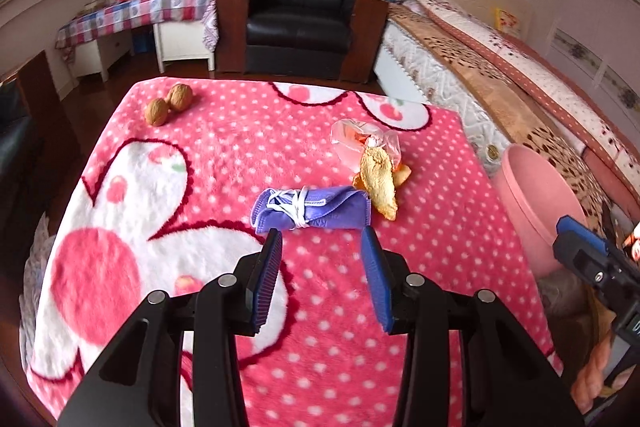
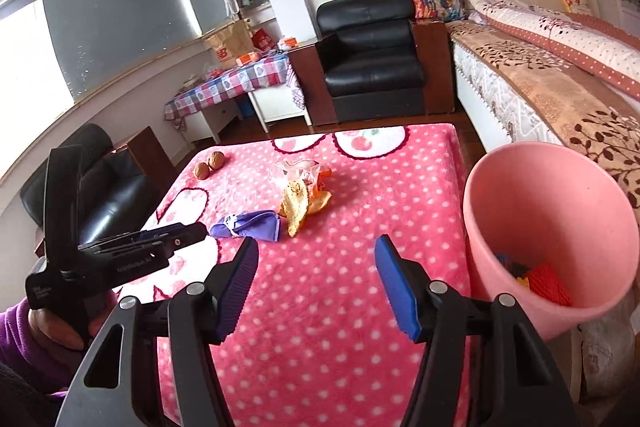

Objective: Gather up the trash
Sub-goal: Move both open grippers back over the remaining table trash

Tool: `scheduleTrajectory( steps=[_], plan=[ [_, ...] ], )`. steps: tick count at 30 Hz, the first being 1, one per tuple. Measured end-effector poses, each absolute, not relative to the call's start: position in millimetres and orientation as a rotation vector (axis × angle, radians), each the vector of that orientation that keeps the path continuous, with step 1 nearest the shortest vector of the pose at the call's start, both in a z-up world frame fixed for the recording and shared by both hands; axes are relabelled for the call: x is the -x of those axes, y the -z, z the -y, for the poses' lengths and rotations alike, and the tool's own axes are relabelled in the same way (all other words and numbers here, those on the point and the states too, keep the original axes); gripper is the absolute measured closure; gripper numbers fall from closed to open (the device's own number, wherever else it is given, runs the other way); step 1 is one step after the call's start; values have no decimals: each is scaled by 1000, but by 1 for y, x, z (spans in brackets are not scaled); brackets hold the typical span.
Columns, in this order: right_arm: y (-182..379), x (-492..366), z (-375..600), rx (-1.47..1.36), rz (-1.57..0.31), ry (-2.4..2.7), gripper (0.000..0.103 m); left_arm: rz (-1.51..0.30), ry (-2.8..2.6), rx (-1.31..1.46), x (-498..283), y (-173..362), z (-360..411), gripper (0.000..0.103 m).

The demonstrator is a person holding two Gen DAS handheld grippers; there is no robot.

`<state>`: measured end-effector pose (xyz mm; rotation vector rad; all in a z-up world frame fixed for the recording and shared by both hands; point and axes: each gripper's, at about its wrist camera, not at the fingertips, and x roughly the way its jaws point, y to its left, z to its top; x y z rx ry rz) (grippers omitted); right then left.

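A rolled purple face mask [image 1: 310, 211] [image 2: 248, 224] tied with its white straps lies on the pink dotted blanket [image 1: 224, 155] [image 2: 320, 299]. Just right of it lies a yellow fruit peel [image 1: 379, 183] [image 2: 298, 206], and behind that a crumpled clear wrapper [image 1: 362, 139] [image 2: 296, 169]. My left gripper [image 1: 322, 237] is open with nothing between its fingers, just short of the mask. My right gripper [image 2: 316, 247] is open and empty over the blanket, left of the pink trash bin [image 2: 548, 227] [image 1: 536, 203]. Red and dark scraps [image 2: 536, 281] lie in the bin.
Two walnuts [image 1: 168, 103] [image 2: 209, 165] sit at the blanket's far left corner. A black armchair [image 1: 298, 15] [image 2: 372, 63] stands behind the table, a bed [image 1: 500, 83] [image 2: 560, 75] along the right, a checked side table [image 1: 132, 11] [image 2: 228, 83] at the back left.
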<state>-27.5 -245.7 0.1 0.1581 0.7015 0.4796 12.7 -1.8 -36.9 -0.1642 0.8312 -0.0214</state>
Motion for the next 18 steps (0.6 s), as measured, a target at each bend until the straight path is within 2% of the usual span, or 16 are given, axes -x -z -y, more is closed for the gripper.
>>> scheduleTrajectory(
  steps=[4, 8, 13, 18],
  plan=[
    [-5, 5, 259, -163, -759, -541, 52, -844, -75, 241, -14, 27, 10, 62],
    [-13, 3, 268, -173, -737, -580, 52, -818, -139, 286, -14, 22, 11, 62],
    [2, 4, 269, -243, -758, -579, 53, -868, -174, 360, -12, 40, 1, 62],
    [6, 6, 257, -258, -741, -562, 54, -867, -190, 315, -13, 42, -14, 62]
  ],
)
